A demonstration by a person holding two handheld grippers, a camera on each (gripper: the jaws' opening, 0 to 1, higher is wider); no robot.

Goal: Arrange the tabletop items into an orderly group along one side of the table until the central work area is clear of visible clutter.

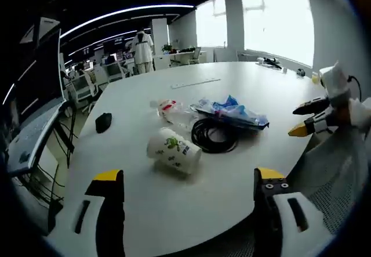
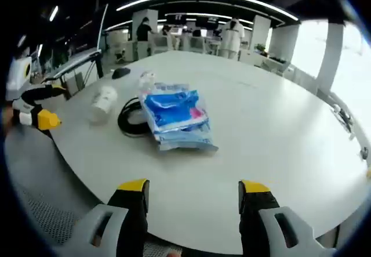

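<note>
**Clutter in mid-table, both grippers waiting off the edge**

The pile sits centre frame in the left gripper view: a paper cup (image 1: 174, 150) tipped on its side, a coil of black cable (image 1: 214, 136) just beside it, a blue packet (image 1: 232, 112) lying over the coil's far side, and a clear plastic bottle (image 1: 171, 109) behind. A dark mouse (image 1: 103, 122) lies apart at mid-left.

The risks, as I judge them: that cup is on its side and could roll away if nudged, and the coil may drag the packet with it if lifted first.

Left gripper (image 1: 188, 181) has its jaws spread wide at the bottom of the frame, holding nothing, touching nothing. Right gripper (image 2: 194, 190) likewise gapes empty short of the table (image 2: 278, 129), with the packet straight ahead.
</note>
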